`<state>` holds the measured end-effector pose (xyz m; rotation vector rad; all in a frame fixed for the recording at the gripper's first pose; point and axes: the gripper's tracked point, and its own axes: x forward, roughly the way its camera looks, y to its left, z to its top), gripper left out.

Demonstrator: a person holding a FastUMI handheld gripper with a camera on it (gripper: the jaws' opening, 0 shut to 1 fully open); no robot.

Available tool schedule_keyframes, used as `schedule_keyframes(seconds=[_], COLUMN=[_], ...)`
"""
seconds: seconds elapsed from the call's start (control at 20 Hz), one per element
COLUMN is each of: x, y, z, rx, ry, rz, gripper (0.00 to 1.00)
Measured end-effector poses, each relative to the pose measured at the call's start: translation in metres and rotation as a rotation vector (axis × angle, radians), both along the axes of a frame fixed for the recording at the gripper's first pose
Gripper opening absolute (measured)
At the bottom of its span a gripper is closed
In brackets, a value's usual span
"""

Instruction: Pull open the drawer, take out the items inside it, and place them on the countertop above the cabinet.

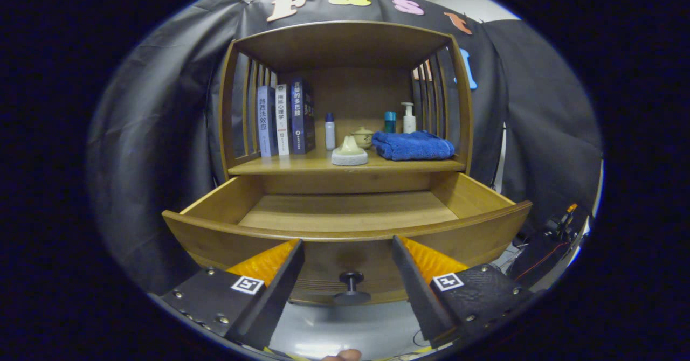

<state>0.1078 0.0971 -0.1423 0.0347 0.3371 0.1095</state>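
The wooden drawer (pixel 215 231) of the cabinet stands pulled out, and the part of its floor that shows is bare wood. Its dark knob (pixel 351 285) sits on the drawer front, between my fingers and a little below their tips. My gripper (pixel 347 242) is open, held in front of the drawer front with nothing between the fingers. On the countertop (pixel 302 166) above the drawer lie a folded blue towel (pixel 413 145) and a pale cone-shaped piece on a white base (pixel 349 152), both near the front edge.
Further back on the countertop stand three books (pixel 283 118), a small white bottle (pixel 330 131), a lidded ceramic pot (pixel 363 137), a teal-capped container (pixel 390 122) and a pump bottle (pixel 408 117). Slatted wooden sides and a top board enclose the shelf. Cables (pixel 560 226) lie at the right.
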Motion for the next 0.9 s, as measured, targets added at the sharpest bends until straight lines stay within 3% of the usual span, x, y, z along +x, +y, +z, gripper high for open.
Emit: schedule_keyframes(seconds=[0.9], x=[0.058], y=[0.015], z=[0.003], rx=[-0.006], ry=[-0.006], rz=[-0.001], gripper=[1.0])
